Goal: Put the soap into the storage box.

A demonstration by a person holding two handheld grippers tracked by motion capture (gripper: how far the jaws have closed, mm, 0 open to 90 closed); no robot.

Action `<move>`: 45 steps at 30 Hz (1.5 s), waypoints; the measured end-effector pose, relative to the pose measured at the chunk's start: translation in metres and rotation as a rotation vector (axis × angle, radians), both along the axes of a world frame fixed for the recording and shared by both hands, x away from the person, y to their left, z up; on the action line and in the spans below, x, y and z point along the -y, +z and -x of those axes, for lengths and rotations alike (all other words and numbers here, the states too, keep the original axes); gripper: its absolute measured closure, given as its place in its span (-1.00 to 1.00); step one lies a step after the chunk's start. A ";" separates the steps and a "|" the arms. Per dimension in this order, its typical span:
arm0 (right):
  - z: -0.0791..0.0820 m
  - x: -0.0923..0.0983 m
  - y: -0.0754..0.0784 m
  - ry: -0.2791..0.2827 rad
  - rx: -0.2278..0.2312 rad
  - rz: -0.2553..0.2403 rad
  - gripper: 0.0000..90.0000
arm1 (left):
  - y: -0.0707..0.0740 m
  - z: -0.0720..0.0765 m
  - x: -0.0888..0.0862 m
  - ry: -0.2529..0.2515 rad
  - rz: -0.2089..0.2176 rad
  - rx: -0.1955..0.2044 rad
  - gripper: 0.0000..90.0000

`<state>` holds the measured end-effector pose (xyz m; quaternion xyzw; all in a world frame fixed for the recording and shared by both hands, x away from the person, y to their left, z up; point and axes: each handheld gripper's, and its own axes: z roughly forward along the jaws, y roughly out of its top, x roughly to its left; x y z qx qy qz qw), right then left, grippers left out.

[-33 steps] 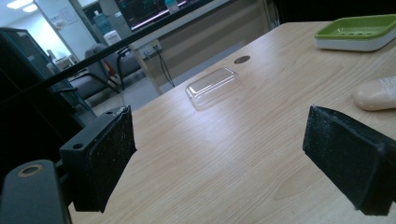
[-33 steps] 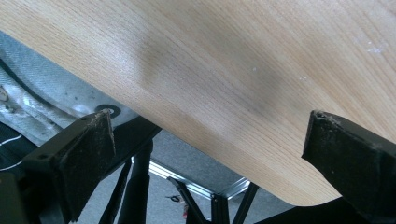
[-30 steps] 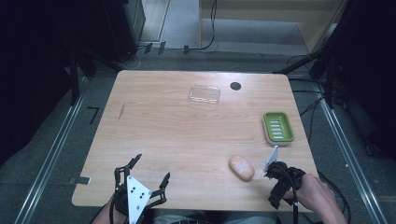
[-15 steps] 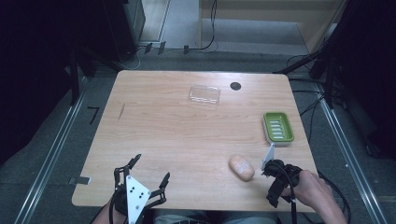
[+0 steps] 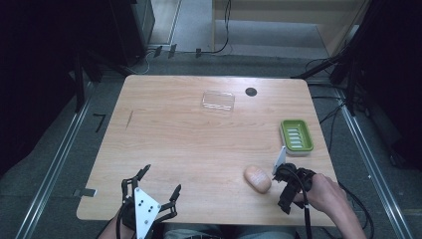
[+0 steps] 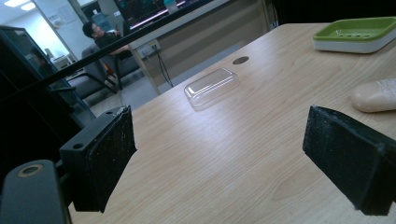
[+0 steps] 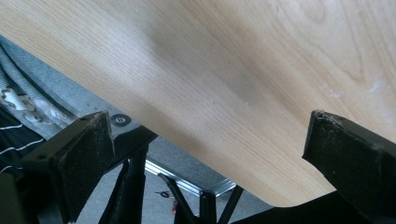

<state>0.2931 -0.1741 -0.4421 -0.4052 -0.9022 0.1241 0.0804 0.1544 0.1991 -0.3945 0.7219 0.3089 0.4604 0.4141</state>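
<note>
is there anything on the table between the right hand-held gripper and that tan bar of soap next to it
Nothing visible. In the high view the right hand-held gripper sits just right of the soap bar, with bare table between them. The green soap dish lies farther back, off that line.

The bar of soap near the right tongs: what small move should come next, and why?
Probably turn the right tongs toward the bar of soap and bring the open jaws around it. The right gripper view looks at bare table near its edge, so the jaws are not aimed at the soap, which lies just beside them. The green soap dish is empty.
</note>
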 end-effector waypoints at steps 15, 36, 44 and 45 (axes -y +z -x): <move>-0.018 -0.024 0.008 0.026 0.020 -0.014 -0.97 | 0.000 0.000 0.000 -0.001 0.000 -0.001 -0.78; -0.039 -0.052 0.012 0.073 0.036 -0.048 -0.98 | 0.000 0.000 0.000 -0.001 -0.001 -0.004 -0.78; -0.046 -0.066 0.013 0.079 0.054 -0.075 -0.98 | 0.000 0.000 0.000 -0.002 0.000 -0.002 -0.78; -0.047 -0.067 0.012 0.086 0.056 -0.075 -0.98 | 0.000 0.000 0.000 -0.003 -0.001 -0.002 -0.78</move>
